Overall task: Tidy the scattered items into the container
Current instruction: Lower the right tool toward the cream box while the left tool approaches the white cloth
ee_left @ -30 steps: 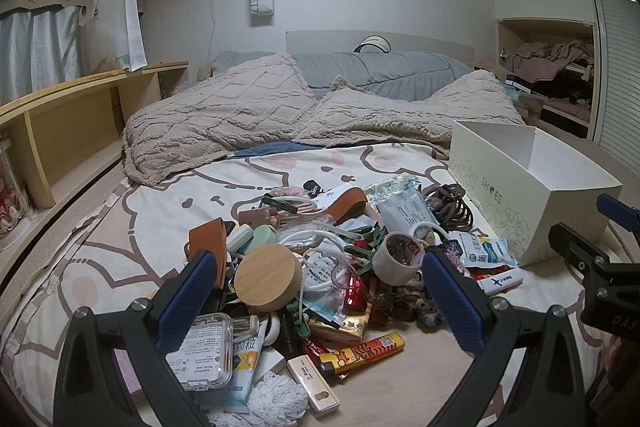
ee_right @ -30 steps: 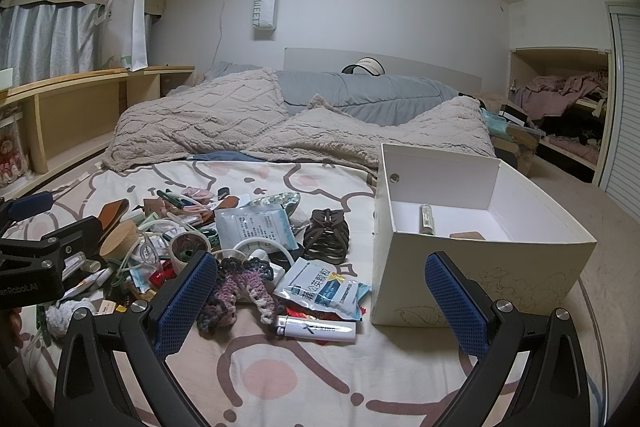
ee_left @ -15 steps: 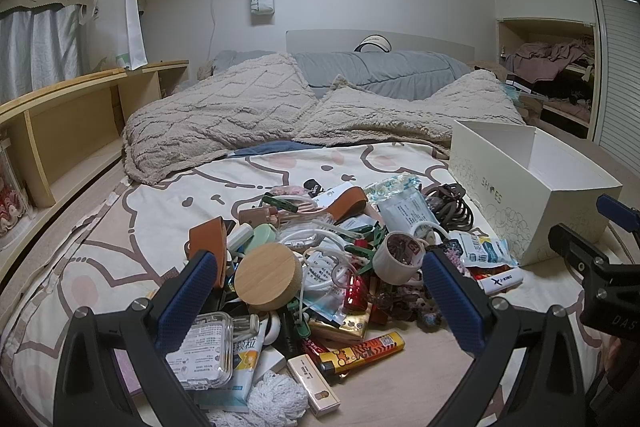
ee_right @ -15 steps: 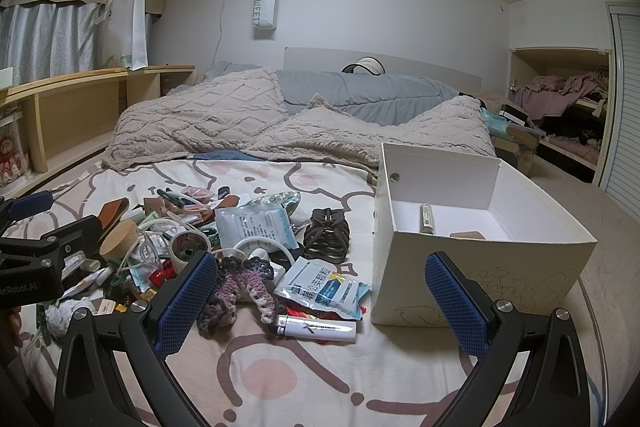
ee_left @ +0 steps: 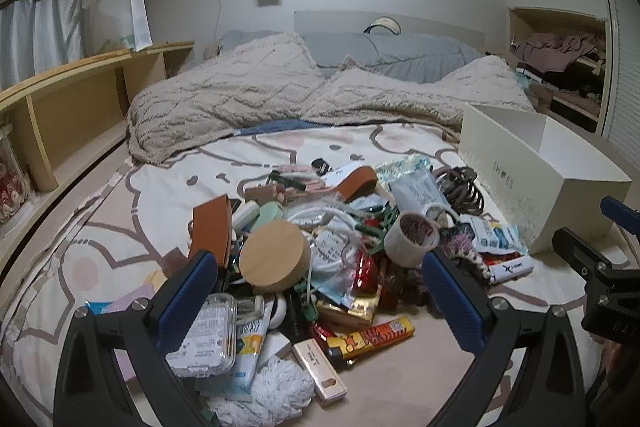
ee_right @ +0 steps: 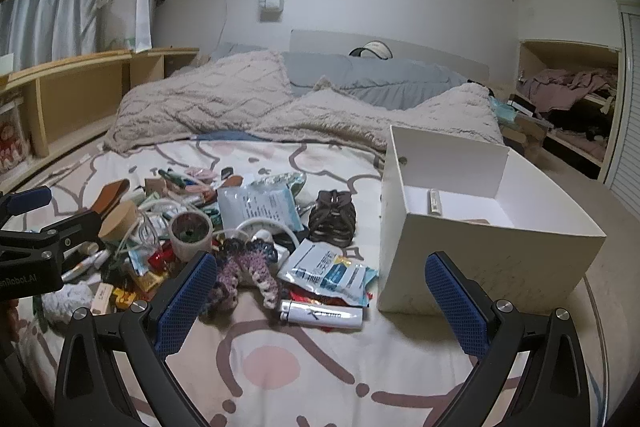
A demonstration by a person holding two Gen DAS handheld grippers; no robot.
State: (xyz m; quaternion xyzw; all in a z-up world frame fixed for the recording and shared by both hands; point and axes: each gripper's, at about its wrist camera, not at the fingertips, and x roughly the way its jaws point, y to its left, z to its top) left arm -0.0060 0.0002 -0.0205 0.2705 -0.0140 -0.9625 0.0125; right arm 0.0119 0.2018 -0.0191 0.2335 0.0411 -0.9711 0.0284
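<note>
A heap of small items lies on the bed sheet: a round wooden lid (ee_left: 274, 259), a tape roll (ee_left: 412, 239), a clear plastic case (ee_left: 206, 335), an orange snack bar (ee_left: 376, 335). In the right wrist view I see a crocheted piece (ee_right: 248, 267), a white lighter (ee_right: 320, 314), a blue-white packet (ee_right: 328, 269) and a dark hair claw (ee_right: 333, 215). The white box (ee_right: 480, 259) stands at the right, with a small tube (ee_right: 434, 201) inside. My left gripper (ee_left: 320, 297) is open above the heap. My right gripper (ee_right: 320, 301) is open above the lighter, left of the box.
A beige blanket (ee_left: 240, 99) and grey pillows cover the far half of the bed. Wooden shelves (ee_left: 72, 99) run along the left. An open closet (ee_right: 572, 99) is at the far right. The box also shows in the left wrist view (ee_left: 532, 187).
Both views are blurrier now and the scene has shifted slightly. Nothing was picked up or moved.
</note>
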